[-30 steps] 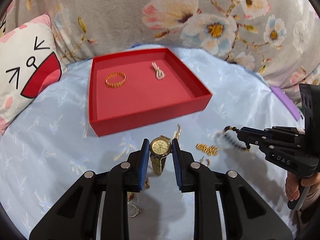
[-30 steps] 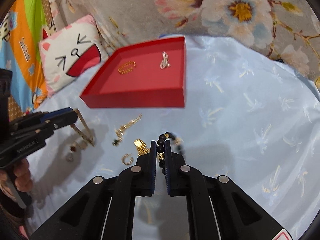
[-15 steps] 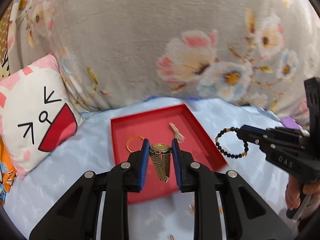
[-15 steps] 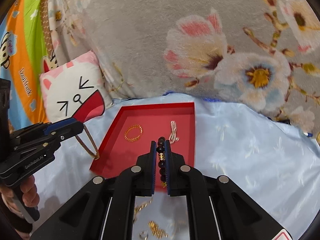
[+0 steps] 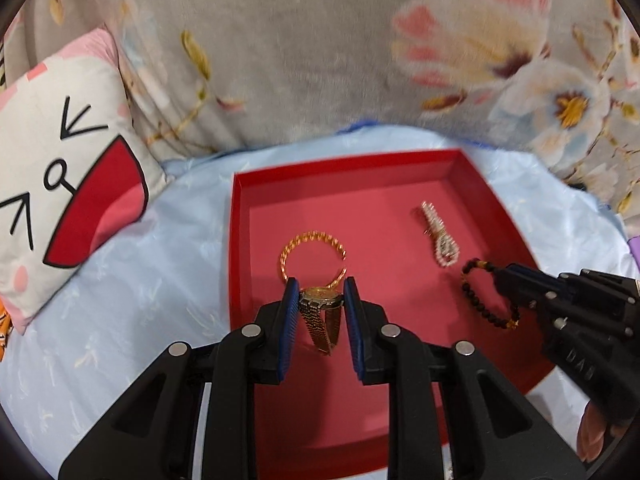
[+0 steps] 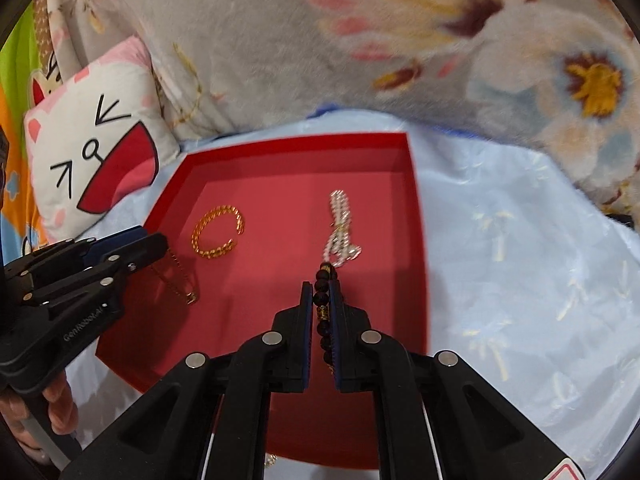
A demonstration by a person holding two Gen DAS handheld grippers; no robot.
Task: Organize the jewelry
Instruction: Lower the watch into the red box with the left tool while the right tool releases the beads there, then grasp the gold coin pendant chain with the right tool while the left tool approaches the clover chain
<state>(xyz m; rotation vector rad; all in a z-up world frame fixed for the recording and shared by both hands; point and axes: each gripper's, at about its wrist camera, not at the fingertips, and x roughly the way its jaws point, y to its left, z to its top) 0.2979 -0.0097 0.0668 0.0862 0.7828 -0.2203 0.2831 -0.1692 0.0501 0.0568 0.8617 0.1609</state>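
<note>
In the left wrist view our left gripper (image 5: 321,305) clamps the gold watch (image 5: 321,303) over the red tray (image 5: 404,164), now beneath us, so we lower before releasing, while in the right wrist view our right gripper (image 6: 321,304), likewise carried over, pinches the black bead bracelet (image 6: 322,300).

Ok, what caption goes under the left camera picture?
Left tool holds a gold watch over the red tray.

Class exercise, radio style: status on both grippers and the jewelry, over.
Left gripper shut on gold mesh-strap wristwatch, over red cardboard tray. Right gripper shut on black beaded bracelet. Twisted gold bangle and pearl strand beneath; nothing blocking.
</note>
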